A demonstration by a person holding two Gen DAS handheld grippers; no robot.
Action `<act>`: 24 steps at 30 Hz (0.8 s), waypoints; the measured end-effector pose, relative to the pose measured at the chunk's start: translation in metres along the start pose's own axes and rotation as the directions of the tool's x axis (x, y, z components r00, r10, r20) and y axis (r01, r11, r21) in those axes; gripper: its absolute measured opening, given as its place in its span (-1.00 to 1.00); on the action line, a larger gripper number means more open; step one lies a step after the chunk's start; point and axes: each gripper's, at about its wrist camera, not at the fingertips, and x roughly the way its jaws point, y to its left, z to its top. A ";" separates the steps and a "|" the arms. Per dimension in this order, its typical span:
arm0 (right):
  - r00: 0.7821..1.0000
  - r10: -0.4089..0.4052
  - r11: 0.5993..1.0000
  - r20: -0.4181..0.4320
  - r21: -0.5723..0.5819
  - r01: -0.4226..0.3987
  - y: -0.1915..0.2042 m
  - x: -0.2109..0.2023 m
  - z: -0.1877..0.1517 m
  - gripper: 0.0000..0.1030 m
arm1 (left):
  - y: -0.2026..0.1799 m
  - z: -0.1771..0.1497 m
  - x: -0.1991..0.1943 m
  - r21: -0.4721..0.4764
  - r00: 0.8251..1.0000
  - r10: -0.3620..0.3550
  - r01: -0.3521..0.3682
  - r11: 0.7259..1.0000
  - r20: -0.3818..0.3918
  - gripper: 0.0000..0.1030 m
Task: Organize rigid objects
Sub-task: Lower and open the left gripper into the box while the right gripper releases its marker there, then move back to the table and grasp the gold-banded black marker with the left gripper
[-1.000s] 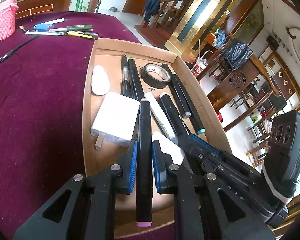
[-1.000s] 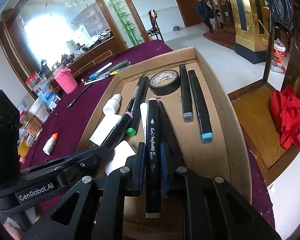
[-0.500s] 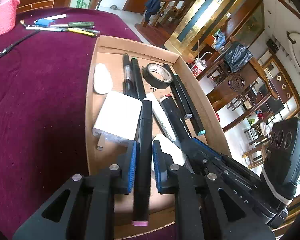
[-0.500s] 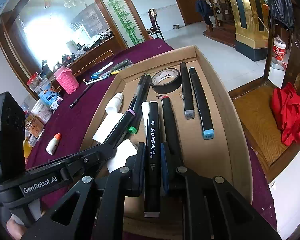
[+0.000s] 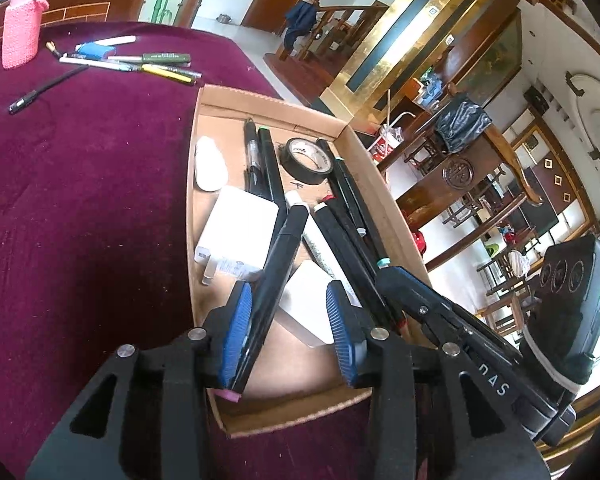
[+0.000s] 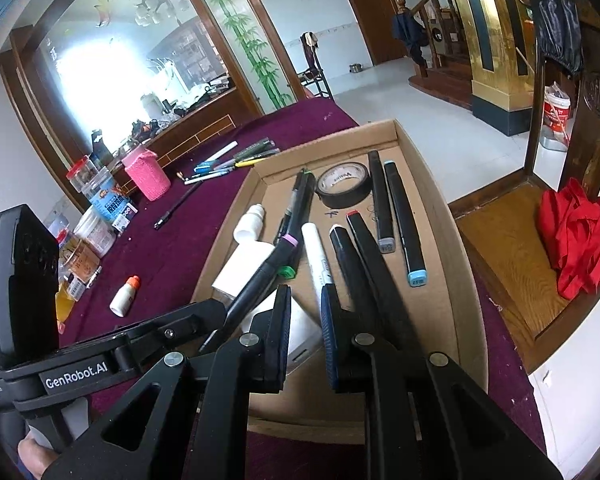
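The black marker point(image 5: 278, 272) is lying slantwise in the near end of the cardboard tray point(image 5: 292, 412), toward the tray's left wall. It is long and matt black, and its flat pink end cap point(image 5: 228, 395) is sitting just short of the tray's near wall. Its far end is crossing over the edge of a white plug-in charger point(image 5: 240, 224). The left tool point(image 5: 288, 294) is straddling it and its jaws are opening. The marker is leaning against the left blue pad, while the right pad is standing clear of it, so the marker is released.

Just beside it a small white block point(image 5: 308, 300) is resting on the tray floor. Beyond that, a white pen point(image 5: 320, 244) and several more black markers point(image 5: 352, 256) are lying side by side along the tray. A roll of black tape point(image 5: 306, 156) and a white bottle point(image 5: 210, 168) are sitting nearer the tray's far wall.

The right tool point(image 6: 306, 290) is hovering over the tray's near end. Its jaws are drawn close with only a narrow slit between them, clamping nothing.

The tray is sitting at the right edge of the maroon tabletop point(image 5: 80, 180). Loose pens point(image 5: 156, 60) are lying by the far edge.
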 end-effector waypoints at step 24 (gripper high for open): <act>0.994 0.105 0.981 0.003 -0.161 -0.103 0.090 -0.007 -0.017 -0.09 | 0.085 -0.036 -0.110 -0.025 0.987 0.127 -0.125 0.992 0.103 0.10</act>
